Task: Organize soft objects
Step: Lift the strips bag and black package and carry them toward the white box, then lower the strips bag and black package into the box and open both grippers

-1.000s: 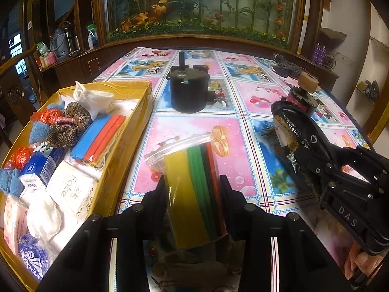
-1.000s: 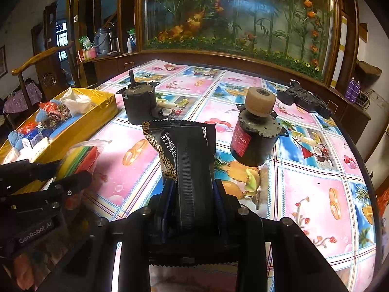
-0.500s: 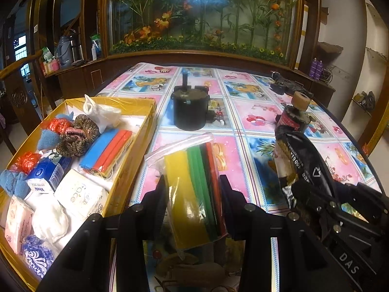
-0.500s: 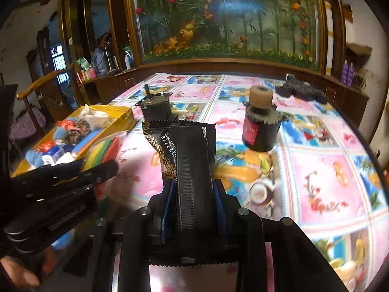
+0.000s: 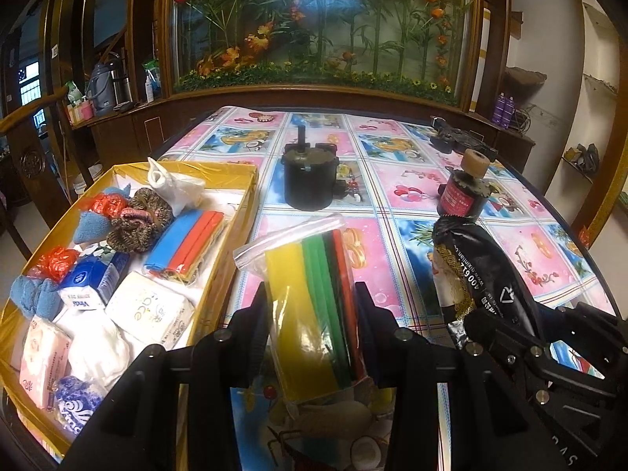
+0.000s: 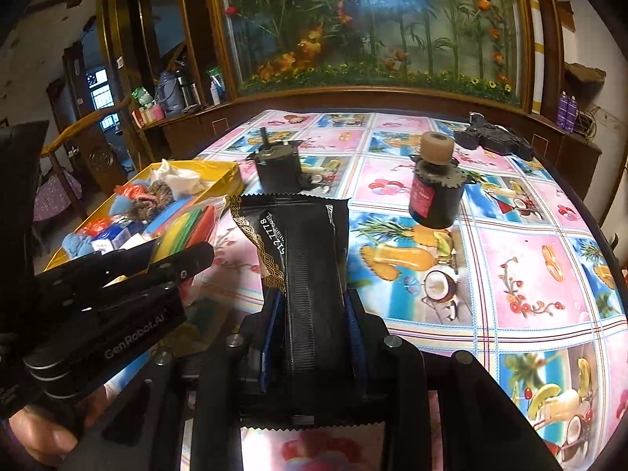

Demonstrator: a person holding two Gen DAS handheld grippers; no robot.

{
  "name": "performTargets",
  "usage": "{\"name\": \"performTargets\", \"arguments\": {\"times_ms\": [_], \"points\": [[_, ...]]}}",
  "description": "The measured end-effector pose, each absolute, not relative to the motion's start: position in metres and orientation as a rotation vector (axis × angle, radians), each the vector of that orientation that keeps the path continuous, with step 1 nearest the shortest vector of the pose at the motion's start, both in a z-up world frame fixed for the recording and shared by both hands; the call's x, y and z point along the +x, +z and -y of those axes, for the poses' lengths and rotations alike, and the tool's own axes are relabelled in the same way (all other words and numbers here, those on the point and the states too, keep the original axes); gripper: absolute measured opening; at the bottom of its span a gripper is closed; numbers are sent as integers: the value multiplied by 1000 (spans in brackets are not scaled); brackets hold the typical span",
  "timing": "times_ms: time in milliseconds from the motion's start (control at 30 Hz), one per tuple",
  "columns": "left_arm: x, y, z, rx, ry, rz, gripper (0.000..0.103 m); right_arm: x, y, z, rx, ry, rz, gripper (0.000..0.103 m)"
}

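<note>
My left gripper point(image 5: 310, 306) is shut on a clear zip bag of coloured strips point(image 5: 314, 306), yellow, green, black and red, held above the table just right of the yellow box point(image 5: 239, 212). My right gripper point(image 6: 314, 306) is shut on a black foil packet point(image 6: 302, 259) with gold trim, held upright over the table. In the left wrist view that packet point(image 5: 479, 274) and the right gripper point(image 5: 494, 325) sit at the right. The left gripper point(image 6: 172, 263) with its coloured bag point(image 6: 184, 227) appears at the left of the right wrist view. A hand point(image 6: 43, 435) holds it.
The yellow box holds tissue packs point(image 5: 149, 310), a blue and red bag point(image 5: 184, 243), scrunchies point(image 5: 141, 219) and a white plastic bag point(image 5: 172, 184). On the patterned tablecloth point(image 5: 408, 180) stand a black motor point(image 5: 310, 180), a motor with a tan wheel point(image 6: 435, 184) and a black part point(image 6: 494, 137).
Both grippers have risen a little and drawn back with their loads, so more of the table and room shows. The right gripper has swung leftward, closer to the left one. Grips are unchanged.
</note>
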State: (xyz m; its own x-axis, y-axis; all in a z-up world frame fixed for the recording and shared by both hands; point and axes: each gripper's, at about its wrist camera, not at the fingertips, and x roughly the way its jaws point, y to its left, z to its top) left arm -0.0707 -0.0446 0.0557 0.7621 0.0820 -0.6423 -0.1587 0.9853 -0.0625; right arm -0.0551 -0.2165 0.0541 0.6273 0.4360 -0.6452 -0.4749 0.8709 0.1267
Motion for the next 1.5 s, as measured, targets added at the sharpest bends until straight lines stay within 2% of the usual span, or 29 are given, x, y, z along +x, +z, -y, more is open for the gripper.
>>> {"name": "performTargets", "arguments": {"times_ms": [867, 1500], "points": [[-112, 89, -15, -183, 211, -610, 39, -76, 78, 169, -81, 633, -727, 34], [-133, 69, -110, -302, 408, -650, 40, -65, 82, 81, -115, 789, -782, 34]]}}
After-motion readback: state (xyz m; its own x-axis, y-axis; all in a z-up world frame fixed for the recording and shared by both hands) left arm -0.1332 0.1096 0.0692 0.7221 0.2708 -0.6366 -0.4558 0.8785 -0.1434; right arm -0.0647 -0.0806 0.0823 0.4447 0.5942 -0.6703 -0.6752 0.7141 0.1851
